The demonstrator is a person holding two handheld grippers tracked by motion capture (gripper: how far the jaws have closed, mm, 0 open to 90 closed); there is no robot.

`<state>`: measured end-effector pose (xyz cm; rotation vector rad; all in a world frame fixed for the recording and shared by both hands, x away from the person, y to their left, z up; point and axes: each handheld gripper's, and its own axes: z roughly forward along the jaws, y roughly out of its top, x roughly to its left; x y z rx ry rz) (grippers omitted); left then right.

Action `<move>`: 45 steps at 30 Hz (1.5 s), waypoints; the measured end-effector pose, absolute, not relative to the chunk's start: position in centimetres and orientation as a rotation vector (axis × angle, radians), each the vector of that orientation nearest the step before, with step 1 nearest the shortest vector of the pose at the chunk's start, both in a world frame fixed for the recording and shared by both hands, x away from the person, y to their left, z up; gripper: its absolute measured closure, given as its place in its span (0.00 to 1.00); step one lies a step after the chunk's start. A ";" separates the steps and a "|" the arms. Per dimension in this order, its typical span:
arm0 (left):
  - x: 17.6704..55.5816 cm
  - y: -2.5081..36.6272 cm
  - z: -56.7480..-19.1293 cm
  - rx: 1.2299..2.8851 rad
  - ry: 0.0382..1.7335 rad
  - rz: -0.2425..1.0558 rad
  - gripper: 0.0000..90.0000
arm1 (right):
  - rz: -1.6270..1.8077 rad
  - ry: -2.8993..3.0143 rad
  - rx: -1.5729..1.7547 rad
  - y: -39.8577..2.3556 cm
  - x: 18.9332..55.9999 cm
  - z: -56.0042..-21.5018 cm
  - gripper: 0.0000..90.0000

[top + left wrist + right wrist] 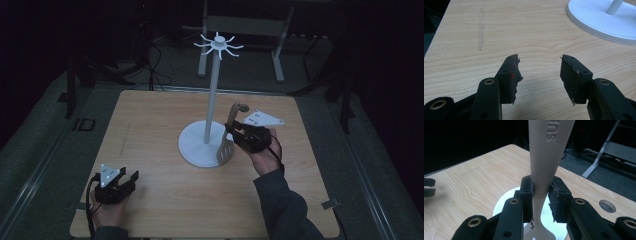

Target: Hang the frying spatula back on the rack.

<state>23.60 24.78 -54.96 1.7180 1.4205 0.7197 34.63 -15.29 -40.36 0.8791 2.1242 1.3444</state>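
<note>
My right gripper (239, 131) clamps the beige plastic slotted spatula (229, 137), handle up, beside the white hook-topped stand (212, 90); left gripper (127, 178) open.

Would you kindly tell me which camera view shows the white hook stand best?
The high view: the white hook stand appears whole, base, pole and hooked top. The left gripper view catches its base edge and pole foot; the right gripper view glimpses base.

High view looks down on table (165, 200), gripper views close, sharing white stand base (599, 25).
</note>
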 end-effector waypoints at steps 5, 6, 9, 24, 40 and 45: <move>23.6 24.8 -54.9 1.713 1.421 0.724 0.55 | 1.355 2.115 0.878 -15.1 34.7 -40.0 0.82; 23.6 24.8 -54.9 1.713 1.422 0.724 0.55 | 1.358 2.114 0.880 -15.1 34.7 -39.9 0.82; 23.6 24.8 -54.9 1.714 1.421 0.723 0.55 | 1.365 2.107 0.884 -14.9 34.8 -39.7 0.82; 23.6 24.8 -54.9 1.717 1.417 0.722 0.55 | 1.390 2.077 0.899 -14.6 35.1 -38.9 0.82; 23.6 24.7 -55.0 1.721 1.417 0.719 0.55 | 1.437 2.066 0.902 -15.1 35.9 -37.2 0.82; 23.6 24.7 -55.0 1.724 1.415 0.720 0.55 | 1.453 2.061 0.902 -15.5 36.2 -36.7 0.82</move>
